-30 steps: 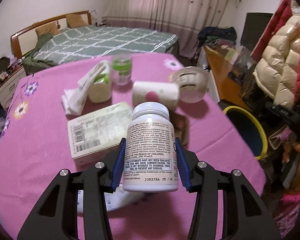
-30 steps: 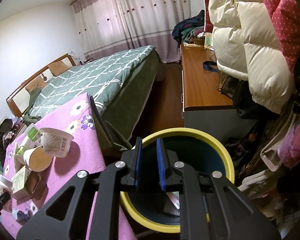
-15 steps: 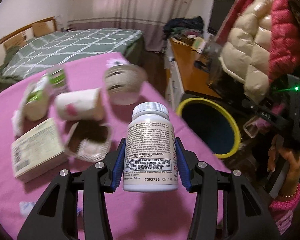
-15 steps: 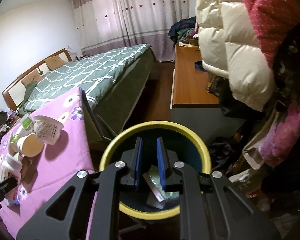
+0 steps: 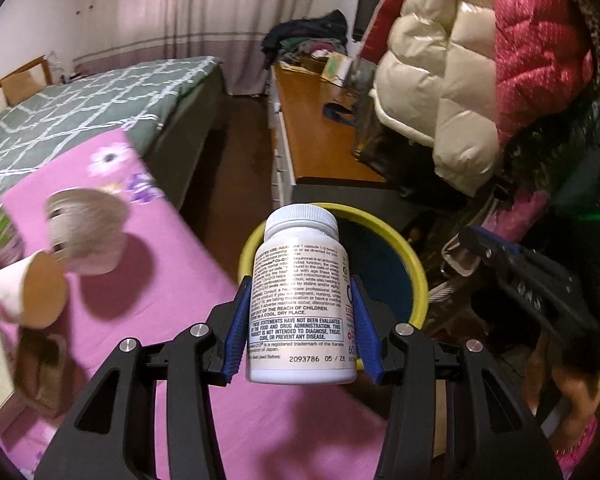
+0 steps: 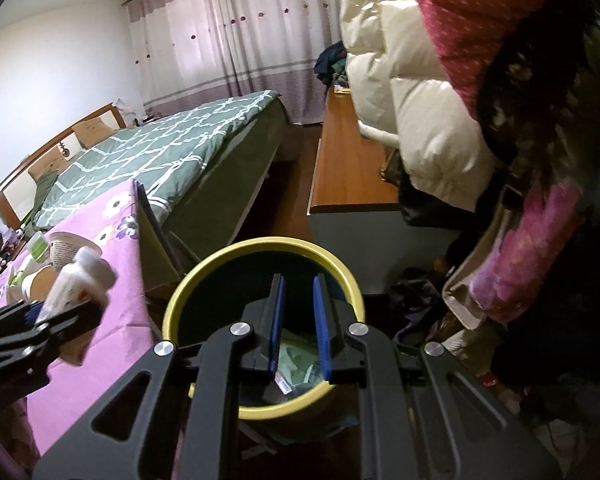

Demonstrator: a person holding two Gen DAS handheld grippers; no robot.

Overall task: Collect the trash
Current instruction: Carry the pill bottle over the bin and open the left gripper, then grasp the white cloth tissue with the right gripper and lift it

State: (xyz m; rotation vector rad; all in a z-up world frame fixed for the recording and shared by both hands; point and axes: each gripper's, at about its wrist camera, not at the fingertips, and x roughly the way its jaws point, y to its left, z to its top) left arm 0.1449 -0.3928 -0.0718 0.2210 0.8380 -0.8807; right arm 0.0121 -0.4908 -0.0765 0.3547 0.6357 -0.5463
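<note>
My left gripper (image 5: 300, 286) is shut on a white pill bottle (image 5: 302, 300) with a printed label, held upright. The bottle hangs over the pink table's right edge, in front of the yellow-rimmed trash bin (image 5: 414, 268). In the right wrist view the bottle (image 6: 80, 276) and left gripper (image 6: 56, 312) show at the left, beside the bin (image 6: 204, 272). My right gripper (image 6: 299, 280) hovers above the bin's mouth, its blue pads a narrow gap apart with nothing between them. Paper scraps (image 6: 296, 364) lie at the bin's bottom.
Blurred cups (image 5: 86, 236) and a tipped paper cup (image 5: 28, 296) lie on the pink cloth (image 5: 172, 280). A green bed (image 6: 160, 148) stands behind, a wooden dresser (image 6: 352, 168) beyond the bin. Puffy coats (image 5: 452, 92) hang on the right.
The left gripper has swung right with the bottle, from above the table's clutter to the table edge by the bin. The right gripper has drifted slightly over the bin, its gap unchanged.
</note>
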